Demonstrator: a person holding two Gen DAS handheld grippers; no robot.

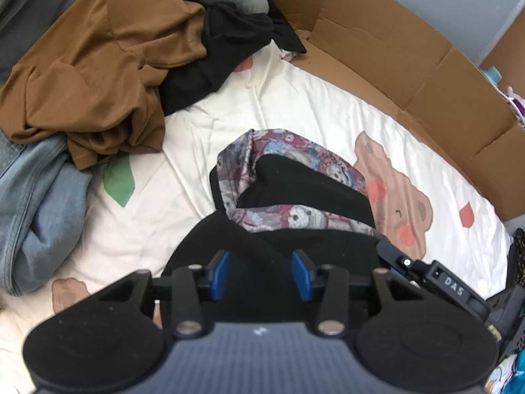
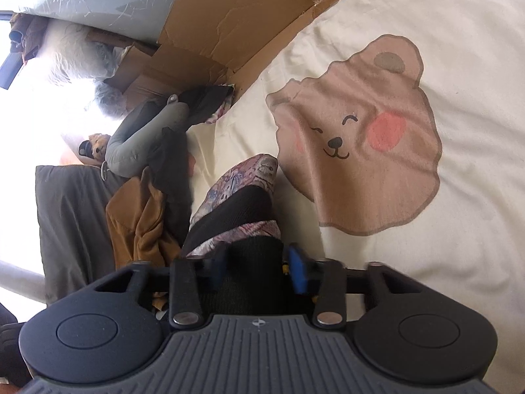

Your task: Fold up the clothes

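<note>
I work both grippers into a black garment with a floral lining (image 1: pixel 295 190), which lies part-folded near the middle of the cream bear-print sheet (image 1: pixel 295 98), the unfolded heap of brown top (image 1: pixel 98 65) and jeans (image 1: pixel 36 203) waiting at far left. My right gripper (image 2: pixel 257 271) has its blue pads pinched on a thick fold of the black cloth, apparently to carry that edge over. My left gripper (image 1: pixel 264 272) straddles the near edge with fingers half spread, though I cannot tell whether they press the cloth.
</note>
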